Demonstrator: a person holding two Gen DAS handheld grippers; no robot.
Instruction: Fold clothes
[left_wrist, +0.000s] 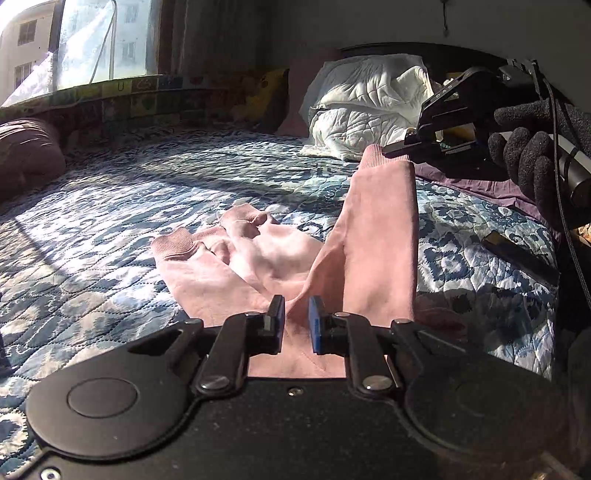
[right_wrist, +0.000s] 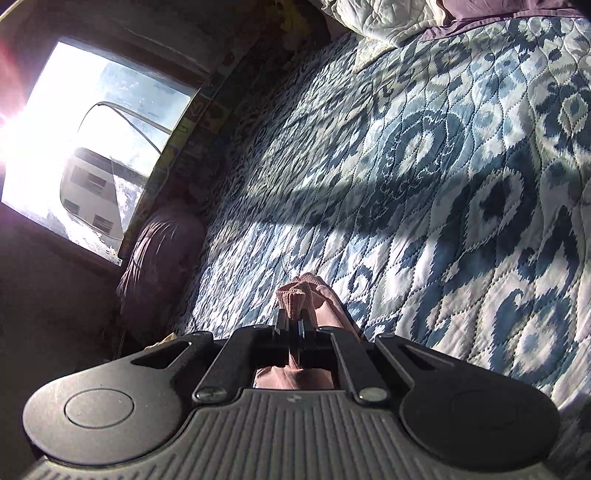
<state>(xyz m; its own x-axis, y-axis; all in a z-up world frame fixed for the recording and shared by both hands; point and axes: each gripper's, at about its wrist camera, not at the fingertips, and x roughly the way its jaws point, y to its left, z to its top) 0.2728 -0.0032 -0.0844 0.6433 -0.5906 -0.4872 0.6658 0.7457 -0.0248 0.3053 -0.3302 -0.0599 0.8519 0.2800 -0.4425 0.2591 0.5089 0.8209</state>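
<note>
While the right gripper (right_wrist: 293, 325) clamps the pink garment's (left_wrist: 258, 258) ribbed cuff (right_wrist: 295, 291) above the quilt (left_wrist: 92, 221), the left gripper (left_wrist: 296, 317) stands parted, quilt beyond bare.

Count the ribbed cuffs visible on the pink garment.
2. One cuff is lifted, pinched in the right gripper; the other cuff lies on the quilt at the left. More may be hidden in folds.

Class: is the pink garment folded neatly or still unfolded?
Unfolded: the pink garment lies rumpled on the bed quilt, one ribbed end lifted by the right gripper.
</note>
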